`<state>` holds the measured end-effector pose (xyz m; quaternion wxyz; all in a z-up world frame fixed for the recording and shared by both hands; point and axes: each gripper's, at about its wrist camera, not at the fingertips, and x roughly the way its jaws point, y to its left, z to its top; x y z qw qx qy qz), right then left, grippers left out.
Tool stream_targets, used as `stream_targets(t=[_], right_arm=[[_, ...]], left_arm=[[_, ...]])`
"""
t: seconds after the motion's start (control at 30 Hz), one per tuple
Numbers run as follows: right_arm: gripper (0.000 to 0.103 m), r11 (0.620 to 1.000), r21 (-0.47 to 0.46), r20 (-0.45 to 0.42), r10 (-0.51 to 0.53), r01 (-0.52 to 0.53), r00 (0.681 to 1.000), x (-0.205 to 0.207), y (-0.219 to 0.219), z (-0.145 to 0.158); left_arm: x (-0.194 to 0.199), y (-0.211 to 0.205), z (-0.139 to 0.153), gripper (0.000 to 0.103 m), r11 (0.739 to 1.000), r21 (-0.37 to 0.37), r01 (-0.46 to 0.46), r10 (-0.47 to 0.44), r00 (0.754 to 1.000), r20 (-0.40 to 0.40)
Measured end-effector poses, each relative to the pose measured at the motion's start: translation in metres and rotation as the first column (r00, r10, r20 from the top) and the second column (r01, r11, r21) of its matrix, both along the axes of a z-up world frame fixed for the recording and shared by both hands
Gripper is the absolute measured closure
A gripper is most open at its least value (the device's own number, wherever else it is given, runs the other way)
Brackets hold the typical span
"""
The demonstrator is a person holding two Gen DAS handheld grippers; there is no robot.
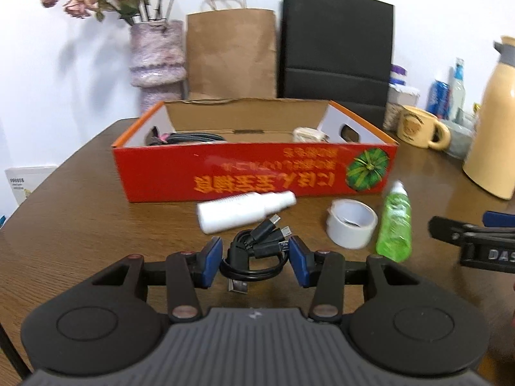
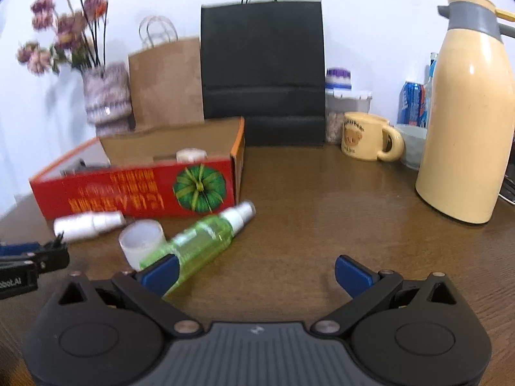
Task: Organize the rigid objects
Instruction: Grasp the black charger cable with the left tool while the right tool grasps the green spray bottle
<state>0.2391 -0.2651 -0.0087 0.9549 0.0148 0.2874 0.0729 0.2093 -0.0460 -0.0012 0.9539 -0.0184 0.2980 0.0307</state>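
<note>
A red cardboard box (image 1: 254,173) stands open on the brown table, with a black cable and a white item inside; it also shows in the right wrist view (image 2: 138,189). In front of it lie a white bottle (image 1: 244,210), a coiled black cable bundle (image 1: 257,251), a white tape roll (image 1: 351,223) and a green spray bottle (image 1: 395,225). My left gripper (image 1: 256,265) is open with its blue pads on either side of the cable bundle. My right gripper (image 2: 257,273) is open and empty, its left pad in front of the green bottle's (image 2: 199,244) base.
A flower vase (image 1: 157,61), a brown paper bag (image 1: 231,54) and a black bag (image 1: 336,48) stand behind the box. A yellow mug (image 2: 367,136), cans and a cream thermos jug (image 2: 463,122) stand at the right. The table's left edge (image 1: 48,180) is near.
</note>
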Motion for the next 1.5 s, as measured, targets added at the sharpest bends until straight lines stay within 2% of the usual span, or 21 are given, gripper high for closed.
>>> stream_targets(t=[0.3, 0.43, 0.5, 0.57, 0.73, 0.77, 0.93, 1.03, 1.17, 1.5], right_arm=[[0.0, 1.0, 0.017, 0.015, -0.021, 0.021, 1.0, 0.02, 0.016, 0.004], [0.003, 0.999, -0.004, 0.007, -0.043, 0.043, 0.999, 0.033, 0.027, 0.003], [0.01, 0.998, -0.012, 0.005, -0.068, 0.068, 0.998, 0.038, 0.031, 0.003], [0.012, 0.997, -0.009, -0.002, -0.074, 0.074, 0.997, 0.044, 0.035, 0.002], [0.027, 0.998, -0.024, -0.053, -0.062, 0.06, 0.997, 0.053, 0.047, -0.004], [0.033, 0.998, -0.03, -0.066, -0.06, 0.058, 0.996, 0.054, 0.049, -0.006], [0.039, 0.998, -0.036, -0.079, -0.055, 0.052, 0.995, 0.049, 0.047, -0.009], [0.049, 0.998, -0.032, -0.104, -0.055, 0.052, 0.993, 0.046, 0.041, -0.013], [0.07, 0.999, -0.04, -0.116, -0.04, 0.036, 0.992, 0.045, 0.041, -0.015], [0.072, 0.999, -0.024, -0.078, -0.036, 0.034, 0.996, 0.028, 0.035, -0.009]], left_arm=[[0.003, 0.03, 0.004, 0.057, 0.998, -0.005, -0.066, 0.066, 0.998, 0.021], [0.004, 0.039, 0.005, 0.057, 0.997, -0.01, -0.079, 0.08, 0.997, 0.021], [0.004, 0.042, 0.005, 0.057, 0.997, -0.013, -0.082, 0.082, 0.996, 0.022], [0.003, 0.045, 0.006, 0.057, 0.996, -0.014, -0.084, 0.084, 0.996, 0.024], [0.003, 0.05, 0.006, 0.057, 0.996, -0.015, -0.091, 0.092, 0.996, 0.023], [0.003, 0.05, 0.006, 0.057, 0.996, -0.015, -0.093, 0.093, 0.995, 0.023], [0.001, 0.051, 0.007, 0.057, 0.996, -0.017, -0.091, 0.092, 0.995, 0.029], [0.0, 0.05, 0.008, 0.057, 0.996, -0.019, -0.087, 0.087, 0.996, 0.034], [-0.002, 0.049, 0.009, 0.057, 0.997, -0.016, -0.081, 0.082, 0.996, 0.042], [-0.007, 0.047, 0.011, 0.057, 0.997, -0.012, -0.073, 0.073, 0.996, 0.057]])
